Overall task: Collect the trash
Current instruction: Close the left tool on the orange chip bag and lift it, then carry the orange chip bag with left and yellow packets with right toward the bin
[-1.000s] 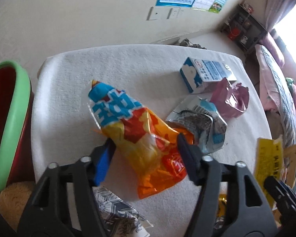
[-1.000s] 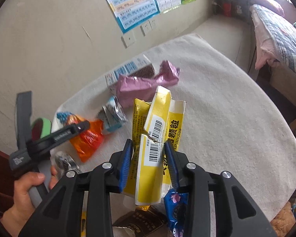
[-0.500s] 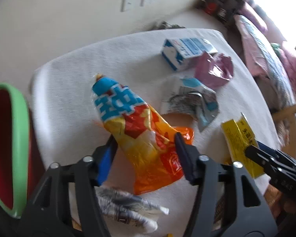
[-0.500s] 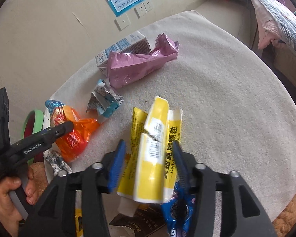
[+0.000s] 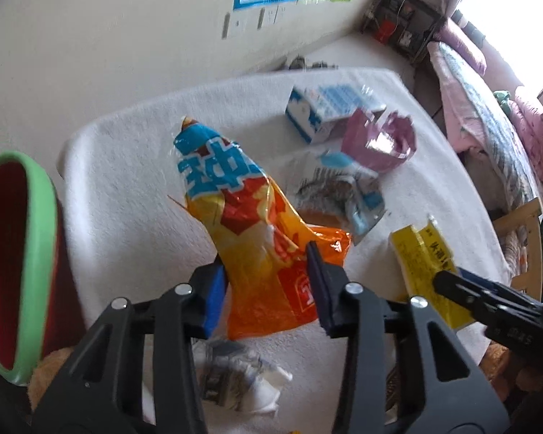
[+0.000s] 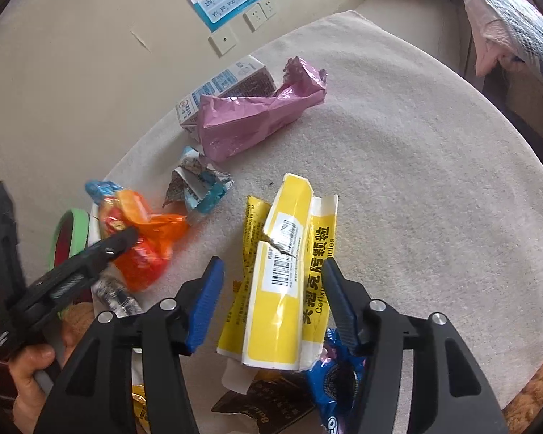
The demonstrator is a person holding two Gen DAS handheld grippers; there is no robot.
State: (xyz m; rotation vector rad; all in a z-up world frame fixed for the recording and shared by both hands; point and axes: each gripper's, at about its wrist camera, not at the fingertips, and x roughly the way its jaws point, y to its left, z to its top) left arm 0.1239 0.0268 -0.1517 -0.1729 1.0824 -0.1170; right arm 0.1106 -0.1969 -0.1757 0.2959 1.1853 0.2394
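**Gathering wrappers on a cloth-covered bench**

Left tool (image 5: 268, 282): jaws closing on the orange-and-blue snack bag (image 5: 249, 224), pads pressing its sides, near the bench's left edge beside the red bin with a green rim (image 5: 36, 253). Right tool (image 6: 271, 300): jaws wide, straddling the yellow carton (image 6: 286, 289) without touching it, at the bench's (image 6: 434, 199) near edge. Farther off lie a crumpled silver-blue wrapper (image 6: 195, 188), a pink bag (image 6: 260, 115) and a blue-and-white box (image 6: 221, 86).

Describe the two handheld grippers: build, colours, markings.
Both the left gripper and the right gripper are black plastic clamp-style frames with silver pivot rivets and blue pads on the fingers. White lettering marks the side, too blurred to read. No cables or sleeves visible.
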